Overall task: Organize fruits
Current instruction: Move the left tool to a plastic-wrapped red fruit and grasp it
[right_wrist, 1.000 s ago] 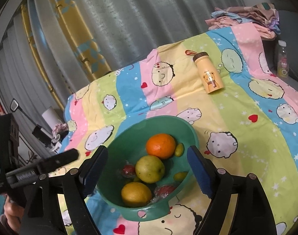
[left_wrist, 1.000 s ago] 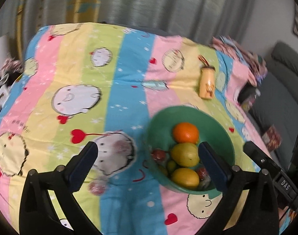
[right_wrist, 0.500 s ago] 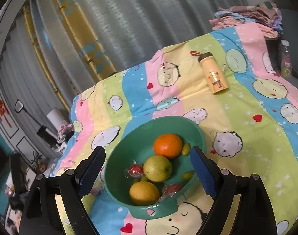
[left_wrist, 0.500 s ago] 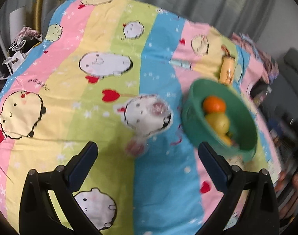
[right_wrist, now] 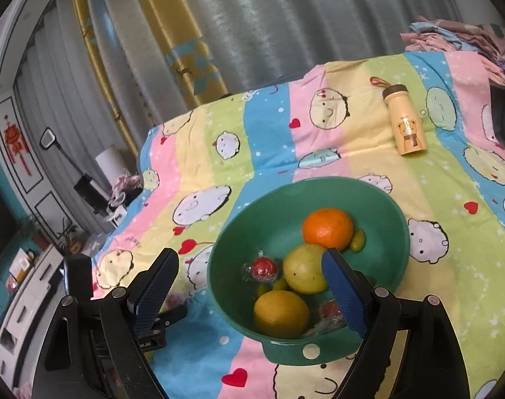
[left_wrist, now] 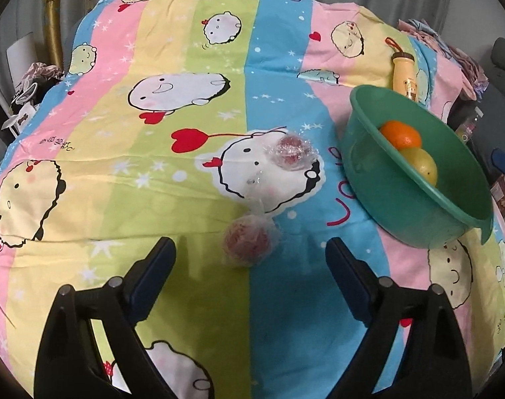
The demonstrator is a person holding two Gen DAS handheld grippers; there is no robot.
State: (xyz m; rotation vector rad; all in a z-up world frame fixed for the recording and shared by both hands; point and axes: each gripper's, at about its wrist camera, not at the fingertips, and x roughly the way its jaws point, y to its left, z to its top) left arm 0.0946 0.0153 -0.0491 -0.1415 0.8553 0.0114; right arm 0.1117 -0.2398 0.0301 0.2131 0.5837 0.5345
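The left gripper [left_wrist: 251, 259] has dropped from over the green plastic bowl [left_wrist: 418, 212] to the nearer plastic-wrapped red fruit [left_wrist: 247, 242] on the striped cartoon bedsheet [left_wrist: 119, 166] — jaws wide, just narrowing, nothing held. The right gripper [right_wrist: 251, 279] hovers open and empty over the bowl; pickup looks next.

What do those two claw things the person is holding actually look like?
Both look alike. The left gripper and the right gripper each have two black, angular plastic arms with round silver screws, ending in flat dark-blue fingers with a finely textured rubbery face. No cables or sleeves show.
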